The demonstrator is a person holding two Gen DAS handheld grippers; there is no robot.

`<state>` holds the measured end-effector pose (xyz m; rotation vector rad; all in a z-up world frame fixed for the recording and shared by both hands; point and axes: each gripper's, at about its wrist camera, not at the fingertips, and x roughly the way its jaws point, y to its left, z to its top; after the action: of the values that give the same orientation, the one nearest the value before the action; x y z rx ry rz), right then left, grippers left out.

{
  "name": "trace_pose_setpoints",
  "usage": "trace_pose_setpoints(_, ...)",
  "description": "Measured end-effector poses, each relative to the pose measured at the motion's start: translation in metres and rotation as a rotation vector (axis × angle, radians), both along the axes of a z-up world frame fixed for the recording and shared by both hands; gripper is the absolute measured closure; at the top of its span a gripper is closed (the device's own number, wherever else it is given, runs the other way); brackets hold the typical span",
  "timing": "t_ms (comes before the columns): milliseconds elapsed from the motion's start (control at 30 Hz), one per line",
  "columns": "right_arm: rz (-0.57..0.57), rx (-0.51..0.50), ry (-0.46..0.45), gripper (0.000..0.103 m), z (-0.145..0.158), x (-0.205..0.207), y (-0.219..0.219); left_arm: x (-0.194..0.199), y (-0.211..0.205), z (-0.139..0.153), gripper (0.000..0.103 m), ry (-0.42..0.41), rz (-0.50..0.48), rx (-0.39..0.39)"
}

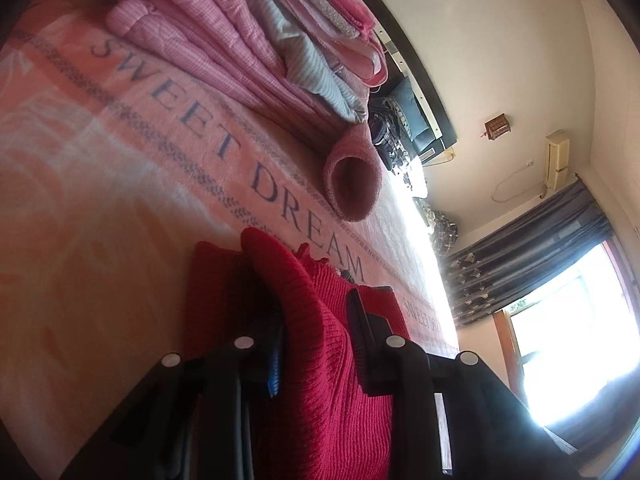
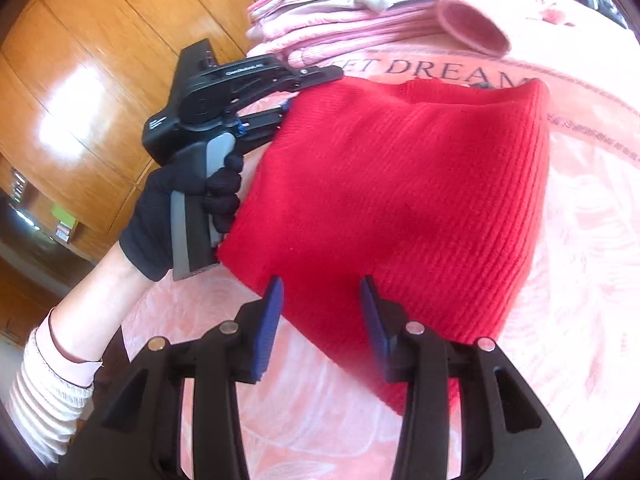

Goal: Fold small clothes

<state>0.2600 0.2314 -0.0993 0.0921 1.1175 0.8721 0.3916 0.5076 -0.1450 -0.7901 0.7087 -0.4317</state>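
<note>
Bedspread: pink w/ pale swirls, lying flat across the whole scene; "SWEET DREAM" lettering running along a band on the far side.
Wardrobe: glossy wood panels, standing at far left in right-wrist view.
Window: glaring bright at right in left-wrist view, dark blue curtain hanging beside it.
Folded pile: pink and grey-striped pcs, sitting stacked at far end of bed, past the lettering.
Red knit garment: ribbed, lying mid-bed just near side of the lettering; left edge being lifted off the spread, rest draping down onto it.
Pink knit item: tube-like w/ open mouth, resting betw. folded pile and red knit garment, apart from both.
Person's hand: black glove, gripping the left tool's handle; cream ribbed sleeve showing at near left.
Left gripper: fingers partly parted, a thick fold of red knit garment bunching betw. them; pinching its left edge.
Right gripper: blue pads standing spread apart, hovering at the garment's near edge; holding nothing.
</note>
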Motion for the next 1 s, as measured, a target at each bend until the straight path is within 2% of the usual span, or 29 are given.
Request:
trace_pose_setpoints(33, -0.010, 0.007, 0.019, 0.062, -0.004, 0.001, -0.005, -0.001, -0.001, 0.002, 0.087, -0.021, -0.010, 0.021)
trace_pose_setpoints(67, -0.018, 0.014, 0.036, 0.062, -0.009, 0.004, -0.009, 0.000, -0.002, 0.001, 0.088, -0.012, -0.006, 0.076)
trace_pose_setpoints(100, -0.022, 0.019, 0.051, 0.062, -0.013, 0.006, -0.011, 0.002, 0.000, -0.003, 0.089, 0.034, 0.015, 0.141)
trace_pose_setpoints(133, -0.024, 0.019, 0.058, 0.063, -0.016, 0.008, -0.013, 0.005, 0.004, -0.011, 0.089, 0.091, 0.029, 0.171)
trace_pose_setpoints(200, -0.021, 0.012, 0.057, 0.064, -0.022, 0.010, -0.014, 0.005, 0.014, -0.025, 0.089, 0.141, 0.041, 0.144)
trace_pose_setpoints(267, -0.024, 0.015, 0.065, 0.064, -0.023, 0.008, -0.017, 0.002, 0.019, -0.030, 0.089, 0.145, 0.035, 0.108)
trace_pose_setpoints(367, -0.029, 0.024, 0.073, 0.061, -0.021, 0.013, -0.018, -0.004, 0.021, -0.019, 0.087, 0.136, 0.025, 0.119)
trace_pose_setpoints(400, -0.029, 0.024, 0.066, 0.060, -0.019, 0.013, -0.019, -0.008, 0.022, -0.013, 0.076, 0.144, 0.020, 0.115)
trace_pose_setpoints(433, -0.029, 0.022, 0.058, 0.058, -0.015, 0.011, -0.021, -0.015, 0.022, -0.009, 0.060, 0.151, 0.013, 0.099)
trace_pose_setpoints(467, -0.030, 0.020, 0.050, 0.055, -0.012, 0.011, -0.024, -0.026, 0.022, -0.003, 0.056, 0.154, 0.009, 0.094)
trace_pose_setpoints(600, -0.044, 0.018, 0.035, 0.051, -0.001, 0.011, -0.037, -0.094, 0.011, 0.016, 0.054, 0.117, -0.001, 0.119)
trace_pose_setpoints(667, -0.059, 0.013, 0.039, 0.050, 0.001, 0.010, -0.044, -0.126, -0.001, 0.021, 0.053, 0.118, -0.004, 0.209)
trace_pose_setpoints(733, -0.066, 0.001, 0.037, 0.050, 0.002, 0.008, -0.048, -0.148, -0.011, 0.018, 0.052, 0.122, -0.012, 0.232)
trace_pose_setpoints(833, -0.070, -0.005, 0.047, 0.050, 0.000, 0.008, -0.050, -0.161, -0.021, 0.007, 0.052, 0.157, -0.036, 0.191)
trace_pose_setpoints(967, -0.080, 0.001, 0.061, 0.049, -0.004, 0.008, -0.051, -0.158, -0.031, 0.002, 0.052, 0.163, -0.041, 0.264)
trace_pose_setpoints(1000, -0.083, 0.003, 0.065, 0.049, -0.005, 0.009, -0.050, -0.156, -0.031, -0.001, 0.056, 0.182, -0.035, 0.272)
